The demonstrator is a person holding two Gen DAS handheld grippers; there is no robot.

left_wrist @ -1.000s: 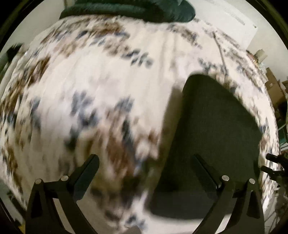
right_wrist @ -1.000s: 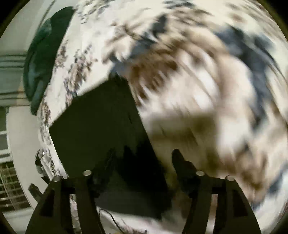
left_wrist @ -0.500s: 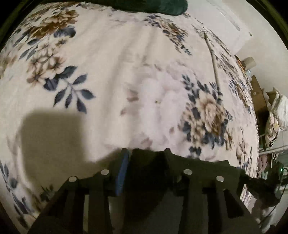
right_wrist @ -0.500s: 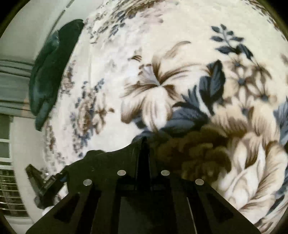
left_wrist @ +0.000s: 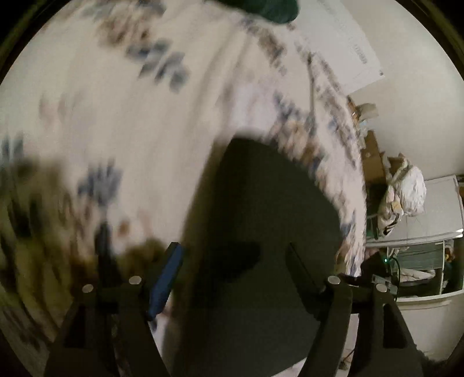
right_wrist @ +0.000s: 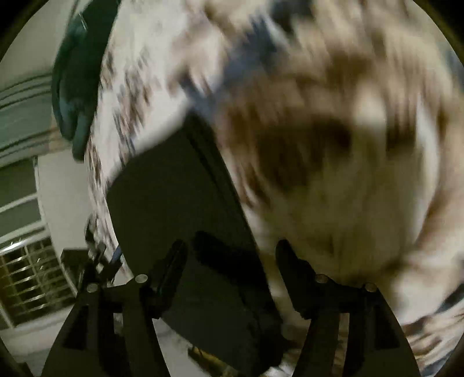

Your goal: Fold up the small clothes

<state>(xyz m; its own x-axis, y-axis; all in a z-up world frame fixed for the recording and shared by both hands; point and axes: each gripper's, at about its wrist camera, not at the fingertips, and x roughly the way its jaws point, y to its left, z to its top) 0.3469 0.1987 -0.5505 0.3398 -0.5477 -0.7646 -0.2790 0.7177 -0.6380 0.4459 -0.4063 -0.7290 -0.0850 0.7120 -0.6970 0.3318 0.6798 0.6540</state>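
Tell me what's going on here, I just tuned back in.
A person is folding a dark garment on a floral bedspread, with a hand-held gripper in each hand. The left hand-held gripper and the right hand-held gripper both hang over the dark cloth, jaws opening, with nothing pinched between the fingers. Both views are blurred. A green pillow lies at the far end of the bed.

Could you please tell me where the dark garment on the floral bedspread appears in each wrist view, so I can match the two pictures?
Left wrist: the dark garment fills the lower centre, reaching right, running down between the fingers.
Right wrist: the dark garment lies lower left of centre, running down between the fingers.
Shared landmark: the dark green bundle at the far edge of the floral bedspread, top centre in the left view, upper left in the right.
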